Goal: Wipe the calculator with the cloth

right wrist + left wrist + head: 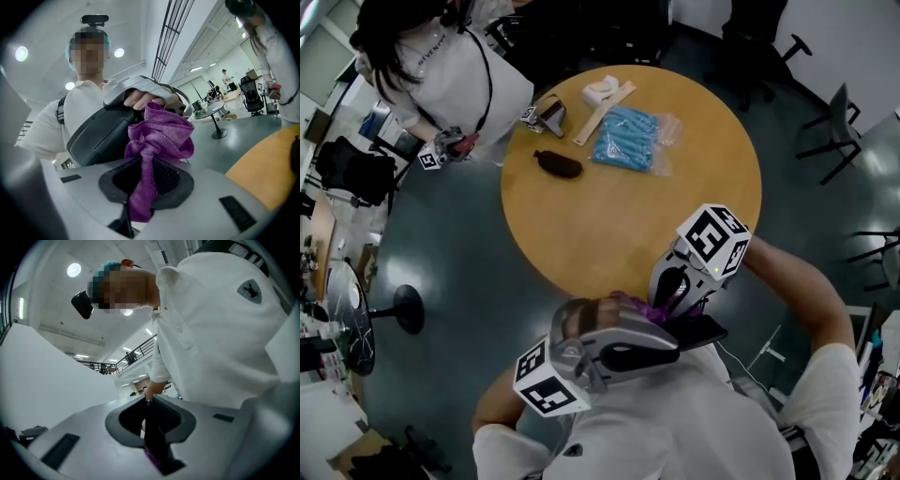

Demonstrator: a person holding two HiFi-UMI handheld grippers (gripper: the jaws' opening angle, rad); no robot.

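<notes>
Close to my chest, my left gripper (670, 345) is shut on the black calculator (705, 331). In the left gripper view (150, 414) the calculator (153, 437) runs edge-on between the jaws. My right gripper (664, 302) is shut on a bunched purple cloth (639, 307). In the right gripper view (145, 174) the cloth (161, 133) rises from the jaws and lies against the calculator's dark back (96, 133). The hand (140, 98) on the left gripper shows just above the cloth.
A round wooden table (609, 225) stands in front of me, with a blue packet (626, 139), a dark pouch (558, 164), a wooden ruler (602, 112) and a white roll (600, 91). A second person (450, 75) stands at its far left. Office chairs (834, 131) ring the room.
</notes>
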